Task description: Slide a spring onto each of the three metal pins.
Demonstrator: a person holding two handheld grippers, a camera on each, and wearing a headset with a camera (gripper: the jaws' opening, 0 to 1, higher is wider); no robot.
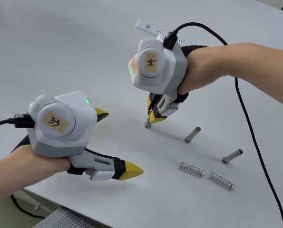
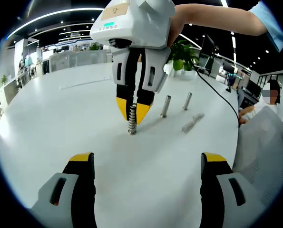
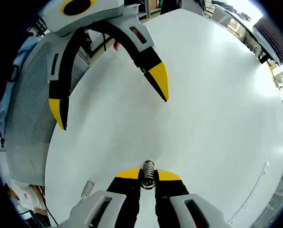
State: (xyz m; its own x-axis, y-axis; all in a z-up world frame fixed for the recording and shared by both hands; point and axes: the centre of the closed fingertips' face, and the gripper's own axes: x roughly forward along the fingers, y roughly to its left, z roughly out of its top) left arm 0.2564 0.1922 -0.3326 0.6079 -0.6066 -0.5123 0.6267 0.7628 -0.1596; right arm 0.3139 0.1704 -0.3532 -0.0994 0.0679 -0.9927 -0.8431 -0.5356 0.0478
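My right gripper (image 1: 152, 118) points down at the white table, shut on an upright spring (image 1: 147, 124) whose lower end touches the tabletop. In the right gripper view the coil (image 3: 148, 172) sits pinched between the yellow tips (image 3: 148, 176). The left gripper view shows the same spring (image 2: 131, 121) standing under the right gripper (image 2: 134, 108). Two bare metal pins (image 1: 192, 134) (image 1: 232, 156) lie to the right, with two loose springs (image 1: 191, 169) (image 1: 221, 181) in front of them. My left gripper (image 1: 117, 142) hovers open at the near left, holding nothing (image 2: 147, 159).
A black cable (image 1: 246, 118) runs from the right gripper across the table's right side. A white label strip (image 1: 148, 26) lies at the back. The table's front edge (image 1: 84, 209) is close below the left gripper. A mesh chair (image 2: 265, 152) stands beside the table.
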